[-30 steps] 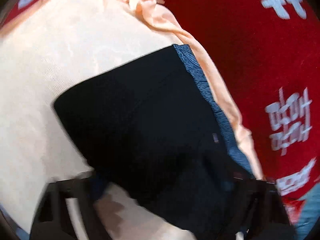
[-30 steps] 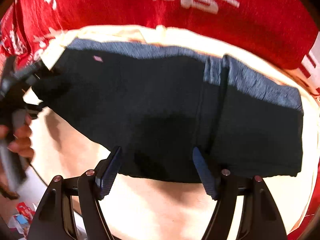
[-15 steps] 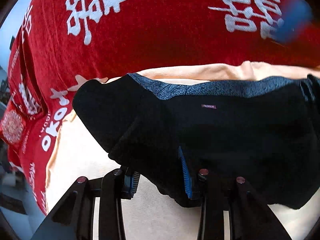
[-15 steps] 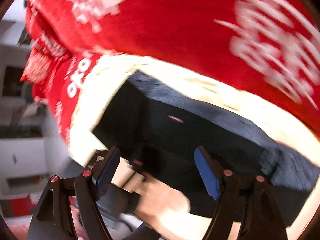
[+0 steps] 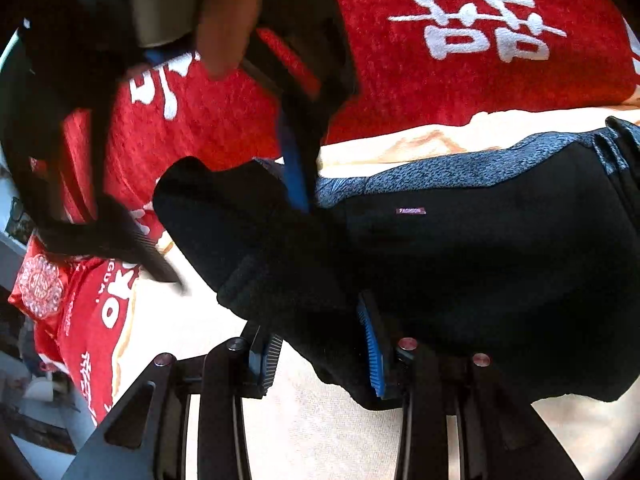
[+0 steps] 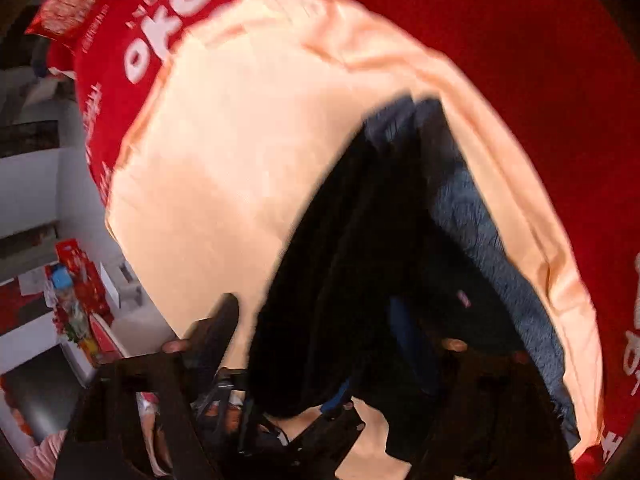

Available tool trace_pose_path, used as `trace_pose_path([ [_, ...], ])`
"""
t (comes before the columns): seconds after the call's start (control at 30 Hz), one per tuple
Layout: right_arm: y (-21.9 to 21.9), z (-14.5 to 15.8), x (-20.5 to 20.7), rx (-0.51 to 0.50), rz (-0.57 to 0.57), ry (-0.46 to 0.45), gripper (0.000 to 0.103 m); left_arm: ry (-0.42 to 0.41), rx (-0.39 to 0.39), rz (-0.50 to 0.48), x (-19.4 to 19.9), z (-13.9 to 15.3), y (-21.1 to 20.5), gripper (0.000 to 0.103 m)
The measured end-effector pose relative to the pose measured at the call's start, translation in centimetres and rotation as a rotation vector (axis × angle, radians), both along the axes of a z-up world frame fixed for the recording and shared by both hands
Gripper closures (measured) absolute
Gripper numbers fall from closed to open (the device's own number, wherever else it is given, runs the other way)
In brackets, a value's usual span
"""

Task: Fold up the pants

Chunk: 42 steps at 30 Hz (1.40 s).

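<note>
Now, pants: black pants (image 5: 460, 264) with a blue-grey speckled waistband (image 5: 440, 168) lie bunched on a peach cloth (image 5: 312, 432); a small pink label (image 5: 411, 211) sits just below the waistband.
Cloth: the peach cloth lies over a red blanket (image 5: 400, 92) with white characters, which shows beyond the pants on the far side.
Left hand-held gripper: the left hand-held gripper (image 5: 320, 354) is clamped on a thick fold at the near edge of the pants, its jaws having just been closing, with black fabric filling the gap between the blue pads.
Right hand-held gripper: the right hand-held gripper (image 5: 240, 236) reaches down at the far corner of the pants, one blue-padded finger (image 5: 294, 168) against the waistband, the other off the pants over the cloth; its jaws have just been closing. From its own blurred view (image 6: 312, 332) black fabric hangs between its fingers, but whether the pads press on it cannot be told.
Hand: a finger (image 5: 224, 20) shows on the right gripper's body, above the pants.
</note>
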State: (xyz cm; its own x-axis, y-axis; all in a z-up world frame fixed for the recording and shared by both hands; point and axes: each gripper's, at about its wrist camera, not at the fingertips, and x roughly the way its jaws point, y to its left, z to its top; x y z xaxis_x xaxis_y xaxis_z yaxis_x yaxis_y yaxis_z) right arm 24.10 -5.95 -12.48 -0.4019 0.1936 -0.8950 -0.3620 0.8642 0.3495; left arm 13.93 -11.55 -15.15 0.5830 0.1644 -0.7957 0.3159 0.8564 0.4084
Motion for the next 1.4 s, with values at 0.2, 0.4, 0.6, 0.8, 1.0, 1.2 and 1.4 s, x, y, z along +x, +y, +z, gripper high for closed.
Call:
trace_pose_path([
  [0.2, -5.7, 2.7, -0.7, 0.121, -0.158, -0.031, 0.084, -0.049, -0.006, -0.114, -1.4, 2.6, -2.1, 0.066],
  [0.4, -13.9, 8.0, -2.2, 0.269, -0.316, -0.122, 0.084, -0.086, -0.098, -0.207, -2.9, 7.9, -6.0, 0.066],
  [0.6, -24.1, 12.4, -6.8, 0.374, -0.491, -0.220, 0.084, -0.053, -0.222, -0.350, -5.5, 12.1, -11.9, 0.066],
  [0.8, -34.8, 13.2, -13.3, 0.420, -0.684, -0.278, 0.084, 0.038, -0.293, -0.464, -9.2, 13.5, -19.9, 0.066],
  [1.0, -43.9, 10.1, -19.3, 0.418, -0.867, -0.269, 0.084, 0.122, -0.268, -0.550, -13.0, 11.2, -27.5, 0.066],
  [1.2, -49.7, 4.4, -22.5, 0.414, -0.974, -0.224, 0.084, 0.217, -0.186, -0.591, -14.1, 6.0, -31.2, 0.066],
  [1.4, -50.5, -1.3, -24.0, 0.450, -1.066, -0.157, 0.080, 0.286, -0.108, -0.580, -14.9, 2.7, -31.8, 0.028],
])
